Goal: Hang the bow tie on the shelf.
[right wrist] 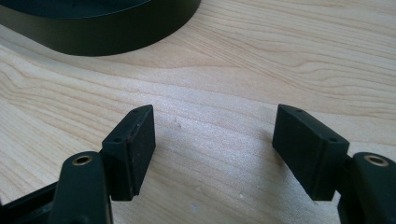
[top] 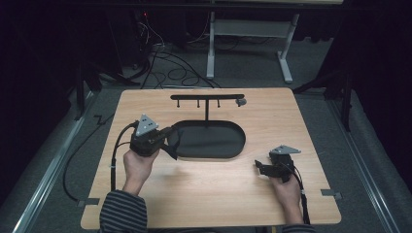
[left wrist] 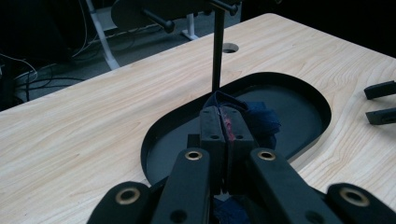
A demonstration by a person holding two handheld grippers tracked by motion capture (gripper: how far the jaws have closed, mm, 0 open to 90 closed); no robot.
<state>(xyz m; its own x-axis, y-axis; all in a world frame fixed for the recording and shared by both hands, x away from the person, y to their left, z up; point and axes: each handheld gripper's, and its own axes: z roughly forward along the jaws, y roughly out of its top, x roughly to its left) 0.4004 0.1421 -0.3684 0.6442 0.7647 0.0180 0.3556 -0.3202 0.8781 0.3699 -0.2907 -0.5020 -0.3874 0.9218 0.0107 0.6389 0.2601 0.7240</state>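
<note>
Evidently mid-task: the left gripper (left wrist: 226, 126) pinches a dark blue cloth (left wrist: 261, 116) over the black oval tray (top: 240, 145) below the black peg rack (top: 206, 97); hanging seemingly remains. The right gripper (right wrist: 215, 144) rests spread, empty.

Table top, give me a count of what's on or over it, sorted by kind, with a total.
Handheld grippers: 2, the left gripper and the right gripper
Black oval trays: 1
Black T-shaped racks with pegs: 1
Dark blue cloths: 1, pinched in the left gripper
Total: 5
</note>
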